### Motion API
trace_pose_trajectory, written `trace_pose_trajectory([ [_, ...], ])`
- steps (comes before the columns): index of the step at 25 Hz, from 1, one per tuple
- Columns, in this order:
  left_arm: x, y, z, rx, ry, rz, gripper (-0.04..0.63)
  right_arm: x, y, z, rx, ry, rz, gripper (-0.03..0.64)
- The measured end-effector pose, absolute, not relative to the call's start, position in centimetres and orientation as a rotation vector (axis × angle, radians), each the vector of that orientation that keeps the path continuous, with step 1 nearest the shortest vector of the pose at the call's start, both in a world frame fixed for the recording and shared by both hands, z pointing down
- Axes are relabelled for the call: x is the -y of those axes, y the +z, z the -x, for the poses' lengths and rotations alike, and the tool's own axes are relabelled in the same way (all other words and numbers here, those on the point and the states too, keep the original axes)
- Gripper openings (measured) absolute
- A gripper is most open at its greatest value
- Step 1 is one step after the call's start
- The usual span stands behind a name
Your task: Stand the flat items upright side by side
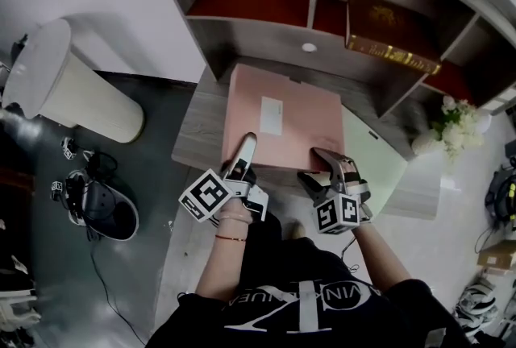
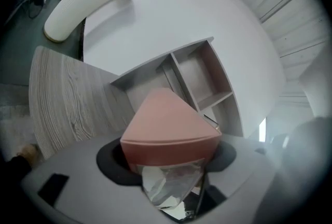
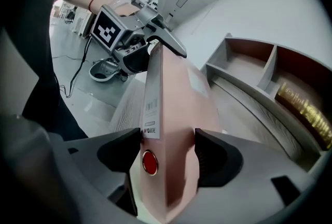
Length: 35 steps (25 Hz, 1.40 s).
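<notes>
A flat pink box (image 1: 282, 117) with a white label lies over the grey desk (image 1: 201, 129), its far edge toward the shelf unit (image 1: 310, 16). My left gripper (image 1: 242, 157) is shut on the box's near left corner (image 2: 168, 124), which fills the gap between its dark pads. My right gripper (image 1: 326, 165) is shut on the near right edge. In the right gripper view the box (image 3: 176, 114) stands edge-on between both jaws, a red dot and barcode label on its side, with the left gripper (image 3: 150, 41) clamped further along. A brown and gold flat box (image 1: 391, 36) leans in the shelf's right compartment.
The shelf unit has open compartments with red floors behind the desk. A white cylindrical bin (image 1: 72, 89) stands on the floor at left, with cables and gear (image 1: 101, 205) near it. White flowers (image 1: 455, 121) sit at the desk's right end.
</notes>
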<state>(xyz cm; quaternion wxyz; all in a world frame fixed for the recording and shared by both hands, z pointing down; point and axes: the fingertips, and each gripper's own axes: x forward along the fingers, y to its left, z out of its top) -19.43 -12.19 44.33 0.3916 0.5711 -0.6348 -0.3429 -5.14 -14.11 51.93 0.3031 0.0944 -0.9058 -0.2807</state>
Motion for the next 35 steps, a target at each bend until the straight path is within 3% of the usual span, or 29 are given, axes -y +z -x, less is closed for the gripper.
trace_pose_trajectory([
  [13, 12.7, 39.8, 28.4, 1.800, -0.725, -1.504, 0.295, 15.2, 50.3, 15.4, 2.605, -0.424, -0.195, 0.331],
  [23, 15.4, 37.5, 31.6, 1.972, -0.340, -1.597, 0.295, 15.9, 52.1, 21.8, 2.661, -0.024, -0.158, 0.362],
  [35, 18.5, 36.3, 36.1, 2.091, -0.028, -1.693, 0.298, 16.9, 53.2, 30.1, 2.686, 0.118, -0.056, 0.345],
])
